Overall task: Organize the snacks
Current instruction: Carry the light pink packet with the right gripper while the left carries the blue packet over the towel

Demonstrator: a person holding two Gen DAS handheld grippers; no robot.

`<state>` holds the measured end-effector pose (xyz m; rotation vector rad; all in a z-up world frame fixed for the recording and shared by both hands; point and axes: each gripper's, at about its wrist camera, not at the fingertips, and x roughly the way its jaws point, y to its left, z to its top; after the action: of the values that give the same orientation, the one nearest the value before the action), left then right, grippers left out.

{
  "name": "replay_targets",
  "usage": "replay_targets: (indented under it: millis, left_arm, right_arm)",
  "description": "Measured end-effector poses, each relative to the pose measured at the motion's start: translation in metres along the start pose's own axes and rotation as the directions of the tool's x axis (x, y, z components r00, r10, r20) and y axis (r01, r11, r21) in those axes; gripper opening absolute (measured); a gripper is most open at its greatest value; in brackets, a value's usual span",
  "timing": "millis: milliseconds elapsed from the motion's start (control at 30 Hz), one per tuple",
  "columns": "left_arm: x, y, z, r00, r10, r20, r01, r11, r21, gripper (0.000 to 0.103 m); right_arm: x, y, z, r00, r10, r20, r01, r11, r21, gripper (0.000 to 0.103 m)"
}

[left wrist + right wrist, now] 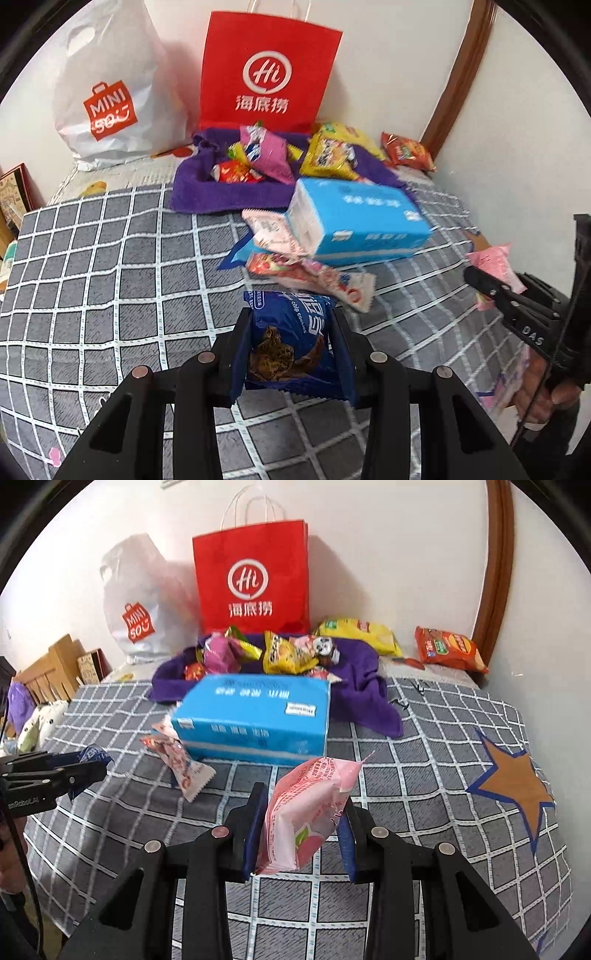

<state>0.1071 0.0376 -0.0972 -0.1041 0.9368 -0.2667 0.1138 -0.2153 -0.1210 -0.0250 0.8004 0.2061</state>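
Blue cookie packet point(291, 339) pinched by left tool point(291, 354) (nearly closed); right tool point(301, 827) clamps pink packet point(306, 812).

1. Two black two-finger grippers: left gripper point(291, 354) and right gripper point(303, 830), both in front of the blue rectangular tissue pack point(255, 720).
2. One blue tissue pack.
3. Two carrier bags behind the tissue pack: one red paper bag with white handles point(253, 587), one white plastic bag with a red logo point(136, 605).
4. One purple cloth point(365, 686) behind the tissue pack.
5. One dark blue cookie packet point(291, 343), gripped.
6. One pink snack packet point(306, 812), gripped.
7. One orange-red crisp packet point(448, 648), to the far right behind the tissue pack.
8. One brown star with blue edging point(517, 786), right of the tissue pack.
9. Snack packets heaped on the cloth: too overlapped for a sure count.
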Motion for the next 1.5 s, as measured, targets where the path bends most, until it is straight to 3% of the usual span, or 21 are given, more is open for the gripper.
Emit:
replay_targets:
  millis: [667,1000,1500]
  left_arm:
    - [-0.032,-0.022,0.058,0.991,-0.129,0.046,0.130,0.992,-0.002,0.038]
    - [-0.029,-0.023,0.097,0.991,-0.111,0.070,0.110,0.994,0.015,0.038]
    - [-0.013,-0.010,0.162,0.995,-0.038,0.096,0.037,0.999,0.006,0.038]
  right_arm:
    - [-0.030,-0.006,0.048,0.997,0.028,0.073,-0.029,0.999,0.018,0.034]
    - [-0.022,-0.008,0.085,0.994,0.047,0.100,-0.049,0.999,0.018,0.034]
    - [0.024,-0.006,0.160,0.994,0.032,0.104,-0.030,0.999,-0.022,0.034]
